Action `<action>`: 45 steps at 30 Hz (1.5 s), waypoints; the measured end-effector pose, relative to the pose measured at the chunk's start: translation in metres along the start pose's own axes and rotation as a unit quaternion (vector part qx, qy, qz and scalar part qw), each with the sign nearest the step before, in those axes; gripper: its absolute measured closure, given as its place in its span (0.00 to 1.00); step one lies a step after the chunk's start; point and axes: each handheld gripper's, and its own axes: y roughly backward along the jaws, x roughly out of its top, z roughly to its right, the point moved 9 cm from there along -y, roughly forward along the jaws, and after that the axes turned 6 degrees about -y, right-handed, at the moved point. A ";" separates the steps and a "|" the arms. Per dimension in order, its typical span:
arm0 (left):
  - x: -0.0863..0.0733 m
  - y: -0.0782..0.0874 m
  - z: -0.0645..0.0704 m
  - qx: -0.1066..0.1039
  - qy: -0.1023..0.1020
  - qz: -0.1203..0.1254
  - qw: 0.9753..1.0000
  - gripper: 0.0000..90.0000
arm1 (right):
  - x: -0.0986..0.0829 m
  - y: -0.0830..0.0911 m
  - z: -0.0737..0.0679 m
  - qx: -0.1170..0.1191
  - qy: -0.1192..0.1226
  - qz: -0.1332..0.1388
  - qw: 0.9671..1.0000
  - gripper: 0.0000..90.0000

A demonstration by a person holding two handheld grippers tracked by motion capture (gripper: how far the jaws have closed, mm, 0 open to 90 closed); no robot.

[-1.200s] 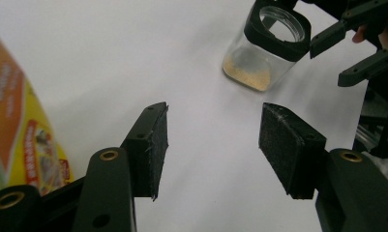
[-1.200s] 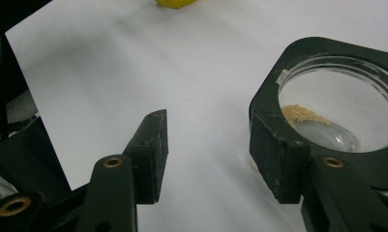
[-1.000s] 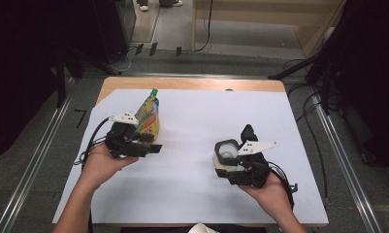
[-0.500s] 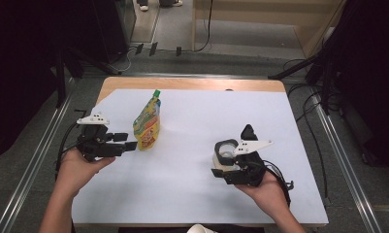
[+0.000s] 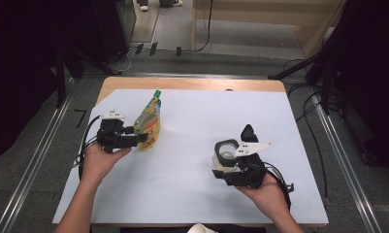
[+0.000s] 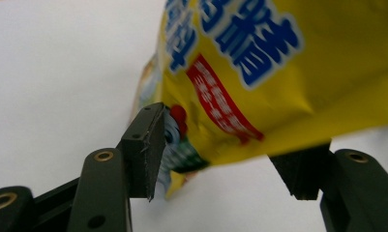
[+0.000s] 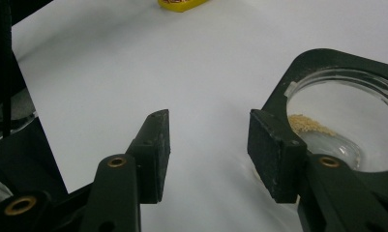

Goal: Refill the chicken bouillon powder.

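- The pouch (image 5: 149, 123), yellow with a green cap, lies on the left part of the white sheet (image 5: 192, 194), cap toward the far edge, bottom toward the near-left.
- The left gripper (image 5: 139, 139) sits at the pouch's lower end; in the left gripper view its jaws stand wide, one pad at the pouch's (image 6: 259, 72) left edge, the other under its right side, not clamped.
- The right gripper (image 5: 245, 131) rests on the sheet's right half, jaws parted with bare sheet between them, holding nothing.
- A black-rimmed clear lens (image 7: 341, 121) sits just beside the right gripper's (image 7: 208, 152) right jaw.
- Open sheet lies between the two grippers and toward the far-right corner.
- The left gripper is near the sheet's left edge; the right hand (image 5: 265, 191) is close to the near edge.
- Metal rails (image 5: 345, 160) run along both sides of the table; cables (image 5: 308, 97) lie on the floor to the right.
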 end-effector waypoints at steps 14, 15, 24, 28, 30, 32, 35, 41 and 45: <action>0.002 -0.030 -0.013 0.051 -0.020 -0.012 0.998 0.49 | -0.003 0.003 -0.011 -0.002 0.002 0.020 1.000 0.55; 0.003 -0.030 -0.014 0.051 -0.019 -0.008 0.999 0.50 | -0.002 0.002 -0.011 -0.003 0.004 0.021 1.000 0.55; 0.003 -0.026 -0.020 0.038 -0.013 -0.001 0.999 0.62 | 0.013 -0.016 -0.026 0.004 0.033 0.015 0.999 0.54; 0.004 -0.023 -0.019 0.034 -0.017 -0.010 0.999 0.66 | 0.026 -0.026 -0.029 0.012 0.030 0.020 0.999 0.54; 0.005 -0.020 -0.018 0.022 -0.005 -0.007 1.000 0.67 | 0.033 -0.031 -0.031 0.014 0.032 0.026 0.999 0.54; 0.007 -0.015 -0.017 0.003 0.007 -0.001 1.000 0.69 | 0.037 -0.037 -0.032 0.012 0.036 0.029 0.999 0.55; 0.011 -0.011 -0.012 -0.006 0.007 0.005 1.000 0.72 | 0.037 -0.044 -0.034 0.017 0.031 0.025 0.999 0.56; 0.017 -0.005 -0.003 -0.041 0.015 0.014 0.999 0.73 | 0.027 -0.051 -0.037 0.020 0.030 0.019 0.999 0.56; 0.026 0.006 0.009 -0.074 0.017 0.022 0.997 0.72 | 0.027 -0.051 -0.037 0.021 0.034 0.026 0.999 0.55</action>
